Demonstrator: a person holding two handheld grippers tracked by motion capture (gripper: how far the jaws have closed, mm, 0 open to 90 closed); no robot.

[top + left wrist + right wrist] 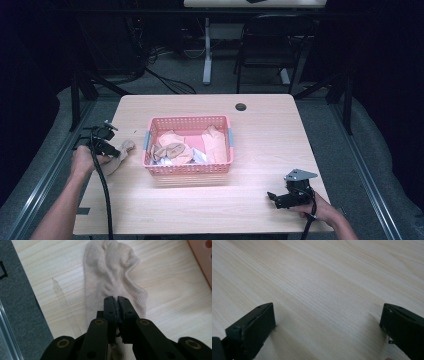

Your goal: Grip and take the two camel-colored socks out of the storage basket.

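A beige sock [112,275] lies on the wooden table [260,135] at its left edge, left of a pink basket [188,170]. My left gripper [116,300] is shut on the near end of the sock [120,155], its jaws pinching the fabric between them. The rest of the sock spreads flat on the table ahead of the jaws. My right gripper [328,320] rests low over the bare table near the front right corner [274,197], jaws wide open with nothing between them.
The pink basket holds several socks and cloths in beige, peach and white [175,150]. A round cable hole [241,107] sits at the table's back. Grey carpet [22,305] lies just past the left edge. A black chair [272,45] stands behind the table.
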